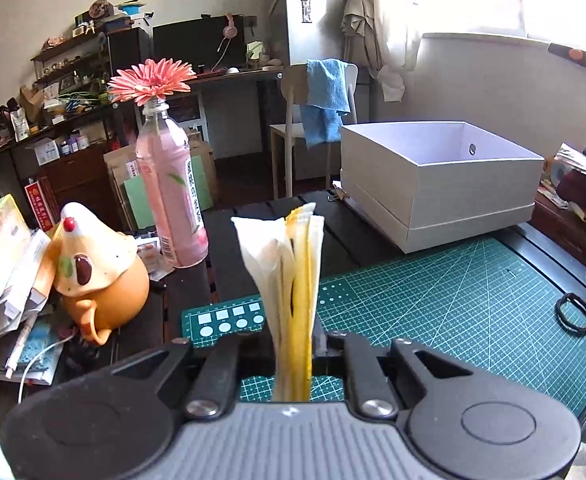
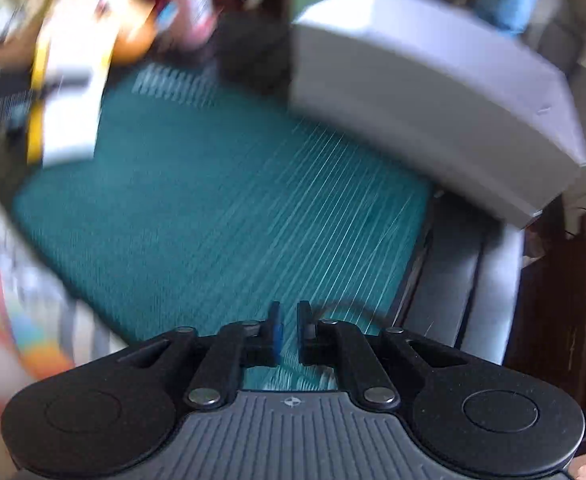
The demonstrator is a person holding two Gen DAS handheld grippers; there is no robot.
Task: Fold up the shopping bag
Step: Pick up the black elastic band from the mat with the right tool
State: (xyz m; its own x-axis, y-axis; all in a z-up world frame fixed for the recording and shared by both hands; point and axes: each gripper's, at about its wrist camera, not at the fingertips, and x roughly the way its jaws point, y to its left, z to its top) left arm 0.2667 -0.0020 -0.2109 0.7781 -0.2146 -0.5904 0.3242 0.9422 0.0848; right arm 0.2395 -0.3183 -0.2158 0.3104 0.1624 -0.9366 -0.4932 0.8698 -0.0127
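Note:
The shopping bag [image 1: 291, 276] is folded into a thick white and yellow bundle. My left gripper [image 1: 293, 344] is shut on it and holds it upright above the green cutting mat [image 1: 433, 300]. The right wrist view is blurred by motion. There the bag [image 2: 69, 92] shows at the upper left, held by the left gripper. My right gripper [image 2: 287, 328] hangs over the mat [image 2: 213, 200], empty, its jaws a narrow gap apart.
A white open box [image 1: 441, 184] stands at the mat's far right; it also shows in the right wrist view [image 2: 433, 92]. A pink bottle with a flower [image 1: 171, 192], an orange teapot [image 1: 97, 280] and papers crowd the left. A black ring [image 1: 573, 314] lies at the mat's right edge.

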